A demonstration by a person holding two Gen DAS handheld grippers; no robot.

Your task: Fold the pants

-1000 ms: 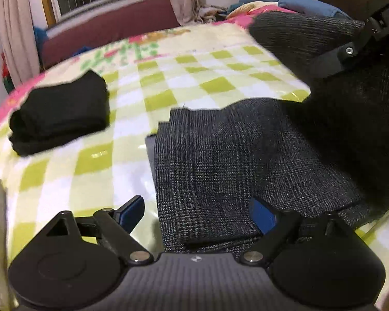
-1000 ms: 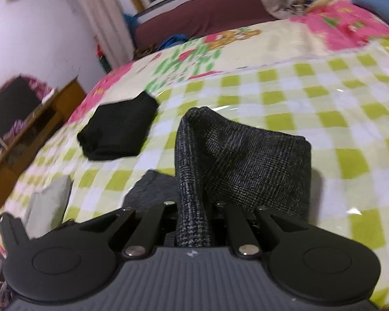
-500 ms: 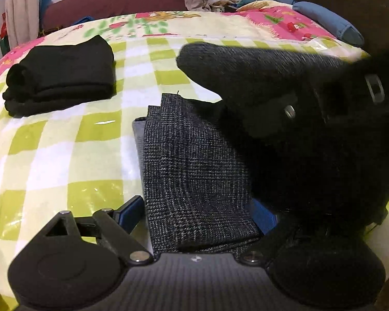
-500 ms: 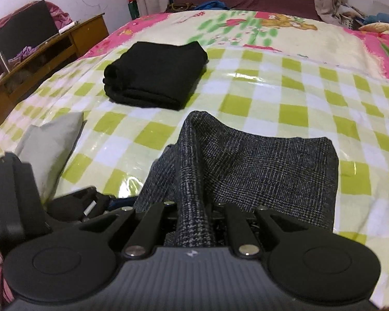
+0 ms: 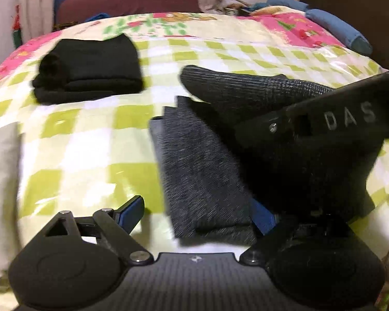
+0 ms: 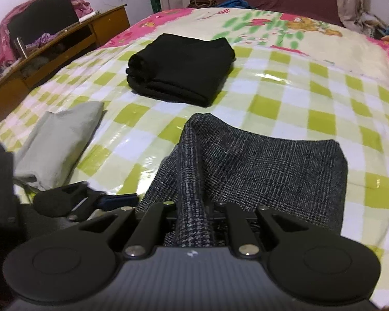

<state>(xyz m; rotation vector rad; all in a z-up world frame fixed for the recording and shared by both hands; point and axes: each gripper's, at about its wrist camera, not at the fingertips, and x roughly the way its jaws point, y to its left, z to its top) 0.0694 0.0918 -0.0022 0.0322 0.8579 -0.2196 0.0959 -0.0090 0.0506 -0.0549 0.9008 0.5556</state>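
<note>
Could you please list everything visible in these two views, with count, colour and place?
grey checked pants: one, dark grey, partly folded on the bed, one fold lifted.
black folded garment: one, black, further up the bed.
pale folded cloth: one, light grey-green, at the bed's left edge.
bed cover: one, green-and-white checks with pink floral border.
blue pillow: one, blue, far right.
wooden desk: one, brown, left of the bed.
left gripper: one, black with blue pads, open astride the pants' edge.
right gripper: one, black, shut on the lifted fold.
</note>
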